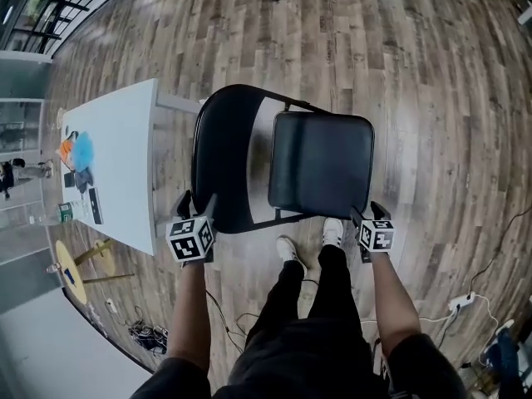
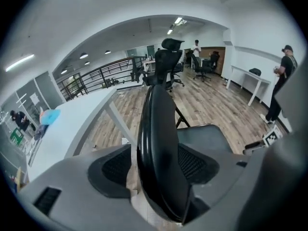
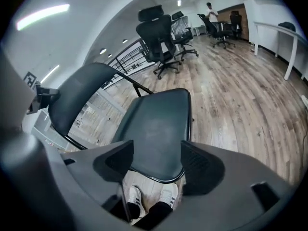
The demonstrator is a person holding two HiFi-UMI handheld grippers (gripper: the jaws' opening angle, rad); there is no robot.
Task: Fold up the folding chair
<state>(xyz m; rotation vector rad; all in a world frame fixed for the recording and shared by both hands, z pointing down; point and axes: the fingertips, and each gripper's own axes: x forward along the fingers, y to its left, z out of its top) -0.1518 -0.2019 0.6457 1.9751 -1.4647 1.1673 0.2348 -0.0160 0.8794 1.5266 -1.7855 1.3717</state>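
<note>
The brown wooden floor [image 1: 432, 73] is the biggest thing I see, and it has lots of open room on the far side and on the right. The long white table surface [image 1: 116, 156] comes next. It stands close on the left, so there is little room to swing that way. The black metal folding chair [image 1: 224, 165] stands open on the floor, right in front of me and beside the table. Its round black backrest [image 2: 161, 153] is on the left and stands up tall. Its flat black square seat [image 3: 154, 129] lies level on the right. The left gripper [image 1: 198, 206] is nearer the backrest. Its fingers [image 2: 113, 170] are spread wide, and the near edge of the backrest stands up between them. I can see a gap on the left side, so I think they are not squeezing it. The right gripper [image 1: 369, 214] is nearer the seat. Its fingers [image 3: 115, 160] are spread wide too, and the near edge of the seat sits just in front of them. To fold, I think the seat must tip up toward the backrest. The white shoes [image 1: 332, 232] stand just under the seat's near edge, so I would mind them.
</note>
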